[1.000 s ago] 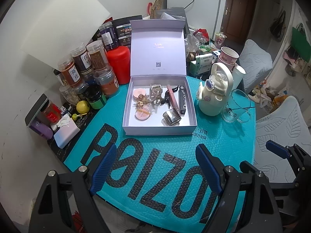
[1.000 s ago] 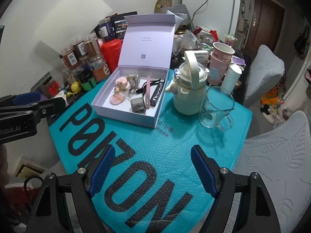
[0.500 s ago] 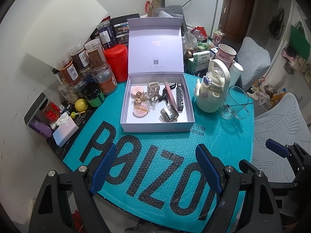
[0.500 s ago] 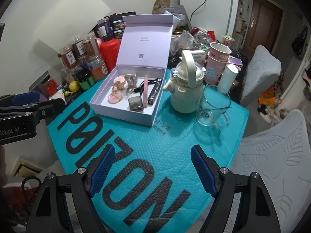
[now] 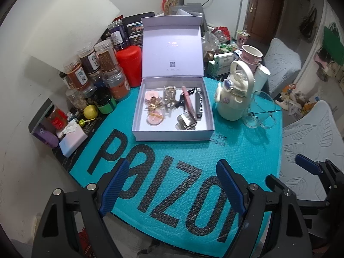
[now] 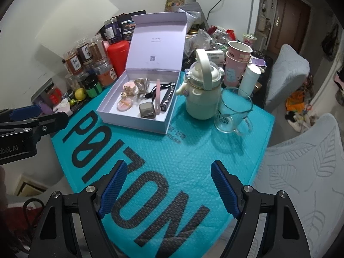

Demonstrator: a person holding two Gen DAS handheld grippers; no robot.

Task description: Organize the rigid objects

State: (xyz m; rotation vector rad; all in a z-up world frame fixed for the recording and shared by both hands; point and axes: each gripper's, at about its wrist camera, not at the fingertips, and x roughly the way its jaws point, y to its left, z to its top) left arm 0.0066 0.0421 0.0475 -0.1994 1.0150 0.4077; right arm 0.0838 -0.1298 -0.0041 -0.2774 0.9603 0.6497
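Left wrist view, black tube (image 5: 199,105) lying lengthwise toward lid (image 5: 172,49), both grippers' fingers (image 5: 114,185) spread.

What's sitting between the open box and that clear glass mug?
A cream kettle-shaped bottle stands between the open box and the glass mug, clearest in the right wrist view.

Both claws are held side by side, tilted steeply downward over the near edge of the counter (image 5: 172,154). The left claw (image 5: 172,185) is seen with its blue-padded fingers (image 5: 114,185) spread wide, and nothing is caught between them. The right claw (image 6: 167,185) is likewise held open and empty. In the right wrist view, the left claw's black frame and blue pad are seen at the left edge.
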